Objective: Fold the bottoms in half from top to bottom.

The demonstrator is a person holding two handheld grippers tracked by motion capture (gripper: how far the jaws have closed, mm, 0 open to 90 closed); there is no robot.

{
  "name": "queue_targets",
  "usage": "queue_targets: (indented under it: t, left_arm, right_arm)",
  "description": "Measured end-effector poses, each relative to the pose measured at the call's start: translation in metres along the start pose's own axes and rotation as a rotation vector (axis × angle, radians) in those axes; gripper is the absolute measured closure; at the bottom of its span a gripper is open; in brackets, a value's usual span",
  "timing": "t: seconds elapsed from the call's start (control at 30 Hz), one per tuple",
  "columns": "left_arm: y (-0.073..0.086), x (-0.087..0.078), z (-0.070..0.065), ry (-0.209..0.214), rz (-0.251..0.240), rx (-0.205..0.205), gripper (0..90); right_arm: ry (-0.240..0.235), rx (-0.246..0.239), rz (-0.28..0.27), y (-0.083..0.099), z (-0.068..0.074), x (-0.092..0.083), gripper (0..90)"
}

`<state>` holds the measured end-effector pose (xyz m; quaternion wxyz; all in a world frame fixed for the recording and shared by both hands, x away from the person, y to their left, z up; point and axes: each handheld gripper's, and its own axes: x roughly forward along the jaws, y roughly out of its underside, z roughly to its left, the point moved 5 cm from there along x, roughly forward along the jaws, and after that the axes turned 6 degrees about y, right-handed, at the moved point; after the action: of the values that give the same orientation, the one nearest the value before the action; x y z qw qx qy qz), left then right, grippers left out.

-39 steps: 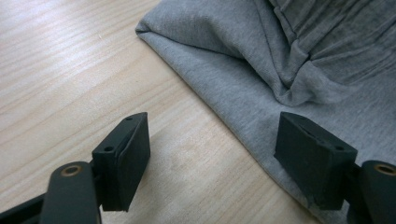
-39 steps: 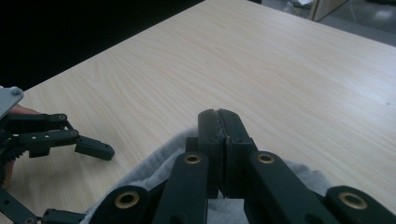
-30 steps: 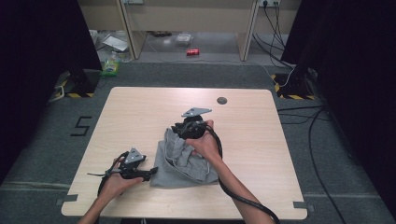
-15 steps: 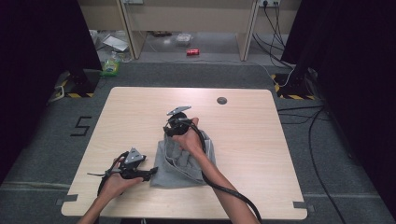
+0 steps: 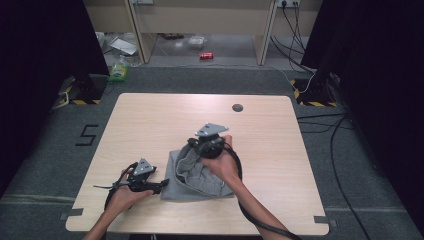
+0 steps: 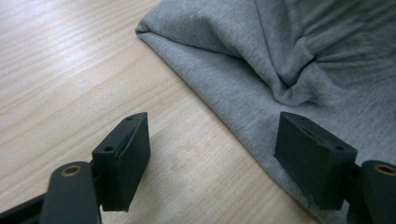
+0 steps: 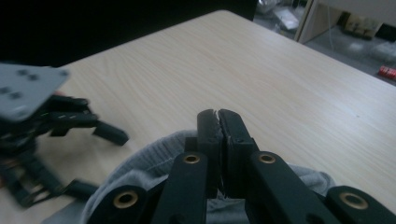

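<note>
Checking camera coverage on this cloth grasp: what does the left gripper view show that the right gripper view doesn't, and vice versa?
Left gripper view: the left gripper with jaws open, straddling the folded edge of the grey cloth. One jaw is over cloth, the other over bare table, and nothing is pinched.
Right gripper view: the right gripper, whose jaws have just closed and are pressed together above bunched cloth. I can't tell if fabric is caught. A red can lies on the floor beyond.
Both: grey cloth, wooden table, the left gripper.
</note>
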<state>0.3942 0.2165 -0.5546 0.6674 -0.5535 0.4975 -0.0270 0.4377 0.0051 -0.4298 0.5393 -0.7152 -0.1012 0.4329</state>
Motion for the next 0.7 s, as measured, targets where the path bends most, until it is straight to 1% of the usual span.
queue_targets:
  t: [0.07, 0.1, 0.13, 0.2, 0.27, 0.33, 0.37, 0.4, 0.5, 0.53, 0.6, 0.63, 0.67, 0.7]
  left_arm:
    - [0.000, 0.000, 0.000, 0.000, 0.000, 0.001, 25.5]
    - [0.000, 0.000, 0.000, 0.000, 0.000, 0.000, 25.5]
    - [0.000, 0.000, 0.000, 0.000, 0.000, 0.000, 25.5]
    - [0.000, 0.000, 0.000, 0.000, 0.000, 0.000, 25.5]
    - [0.000, 0.000, 0.000, 0.000, 0.000, 0.001, 25.5]
    - [0.000, 0.000, 0.000, 0.001, 0.000, 0.001, 25.5]
    - [0.000, 0.000, 0.000, 0.001, 0.000, 0.001, 25.5]
    - [0.000, 0.000, 0.000, 0.001, 0.000, 0.001, 25.5]
    - [-0.001, 0.000, 0.000, 0.005, 0.007, -0.002, 25.6]
    - [-0.002, -0.001, 0.001, 0.009, 0.017, -0.007, 26.0]
    - [-0.005, -0.002, 0.002, 0.013, 0.012, -0.030, 28.6]
    - [-0.007, -0.003, 0.002, 0.007, -0.005, -0.041, 28.7]
    - [-0.010, -0.005, 0.003, -0.001, -0.017, -0.047, 28.7]
    - [-0.014, -0.007, 0.002, -0.008, -0.031, -0.046, 28.6]
  right_arm:
    - [0.006, -0.010, -0.015, 0.011, 0.004, -0.021, 88.6]
    - [0.010, -0.014, -0.021, 0.019, 0.007, -0.031, 88.6]
    - [0.021, -0.029, -0.027, 0.030, 0.011, -0.043, 88.8]
    - [0.038, -0.052, -0.029, 0.046, 0.016, -0.056, 89.1]
    - [0.039, -0.040, -0.033, 0.063, 0.020, -0.068, 90.0]
    - [0.027, -0.014, -0.033, 0.080, 0.023, -0.079, 90.0]
    - [0.027, -0.004, -0.029, 0.085, 0.023, -0.082, 88.4]
    - [0.038, 0.016, -0.023, 0.092, 0.021, -0.086, 84.8]
    - [0.078, 0.027, -0.030, 0.095, 0.012, -0.090, 77.9]
    - [0.086, 0.041, -0.030, 0.094, 0.008, -0.090, 75.7]
    - [0.077, 0.046, -0.007, 0.094, 0.006, -0.084, 70.9]
    - [0.068, 0.056, -0.002, 0.095, 0.007, -0.080, 68.3]
    - [0.061, 0.063, 0.017, 0.098, 0.009, -0.076, 64.2]
    - [0.049, 0.065, 0.046, 0.101, 0.011, -0.072, 61.1]
